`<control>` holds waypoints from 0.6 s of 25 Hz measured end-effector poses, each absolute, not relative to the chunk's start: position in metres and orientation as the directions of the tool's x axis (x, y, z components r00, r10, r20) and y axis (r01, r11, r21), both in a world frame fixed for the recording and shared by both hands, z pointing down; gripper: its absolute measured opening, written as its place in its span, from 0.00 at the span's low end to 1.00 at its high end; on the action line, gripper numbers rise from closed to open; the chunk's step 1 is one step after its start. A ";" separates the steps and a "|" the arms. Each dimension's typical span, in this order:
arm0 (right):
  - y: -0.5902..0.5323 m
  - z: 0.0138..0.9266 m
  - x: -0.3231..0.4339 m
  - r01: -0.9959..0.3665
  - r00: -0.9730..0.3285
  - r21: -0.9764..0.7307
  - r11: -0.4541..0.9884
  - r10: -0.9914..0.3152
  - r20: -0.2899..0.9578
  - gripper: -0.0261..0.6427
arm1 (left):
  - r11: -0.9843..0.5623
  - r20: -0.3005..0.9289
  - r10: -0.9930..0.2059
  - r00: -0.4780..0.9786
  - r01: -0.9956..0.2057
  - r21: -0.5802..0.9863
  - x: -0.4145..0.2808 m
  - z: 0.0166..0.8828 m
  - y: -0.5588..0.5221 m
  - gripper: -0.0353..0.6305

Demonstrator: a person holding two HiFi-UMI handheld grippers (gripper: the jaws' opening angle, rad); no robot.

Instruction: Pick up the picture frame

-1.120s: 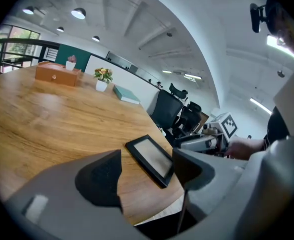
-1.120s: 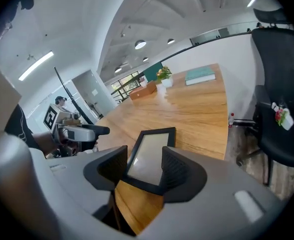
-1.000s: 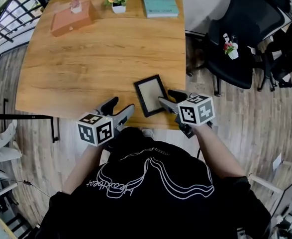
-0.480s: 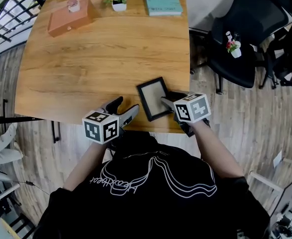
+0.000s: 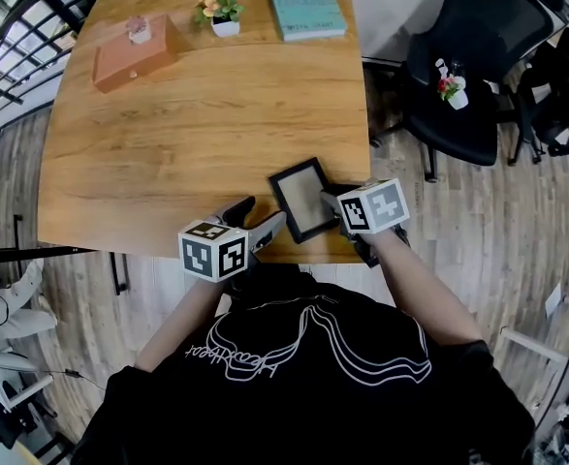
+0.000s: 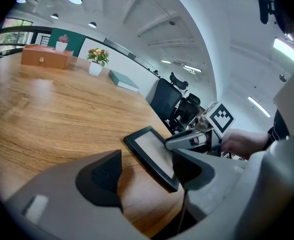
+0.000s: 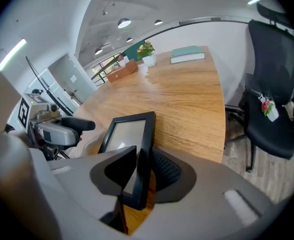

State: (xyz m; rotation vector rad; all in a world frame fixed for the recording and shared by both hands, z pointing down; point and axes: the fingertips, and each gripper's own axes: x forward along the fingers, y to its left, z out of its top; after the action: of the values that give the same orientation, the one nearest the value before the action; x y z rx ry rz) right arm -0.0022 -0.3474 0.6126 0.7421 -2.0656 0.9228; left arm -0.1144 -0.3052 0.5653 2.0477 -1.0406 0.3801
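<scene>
In the head view, the picture frame point(image 5: 301, 198) is seen at the lower right of the tabletop point(image 5: 206, 114), close to its near edge and right edge, with wood floor point(image 5: 478, 221) beyond both. The frame's right border is met by the right gripper point(image 5: 331, 201); the left gripper point(image 5: 263, 213) is held just left of the frame at the near edge. The wide middle of the tabletop is bare, and a brown box point(image 5: 134, 54), a flower pot point(image 5: 217, 10) and a teal book point(image 5: 306, 8) are lined along the far edge at the top of the picture. A black office chair point(image 5: 458, 66) is parked at the upper right, well apart from the frame. In the left gripper view, the fingers are spread, with only bare wood between them, and the frame is seen just beside the right-hand finger. In the right gripper view, the fingers are clamped on the frame's black side rail near its lower corner. Whether the frame is lifted off the wood cannot be told.
</scene>
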 end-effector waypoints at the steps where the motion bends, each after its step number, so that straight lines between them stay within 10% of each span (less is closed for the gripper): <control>1: -0.348 0.613 -0.002 -0.736 -0.568 -0.389 0.555 -0.194 0.800 0.22 | -0.349 0.569 -0.542 0.618 -0.782 0.516 -0.114 0.567 -0.305 0.52; 15: -0.354 0.614 0.000 -0.665 -0.709 -0.635 0.393 -0.064 0.702 0.19 | -0.339 0.557 -0.516 0.651 -0.752 0.565 -0.093 0.576 -0.306 0.51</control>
State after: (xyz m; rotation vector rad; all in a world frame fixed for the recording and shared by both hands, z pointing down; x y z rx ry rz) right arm -0.0004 -0.3544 0.6137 0.6207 -2.0652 1.3225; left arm -0.0930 -0.3061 0.5765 2.0216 -0.9864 0.3531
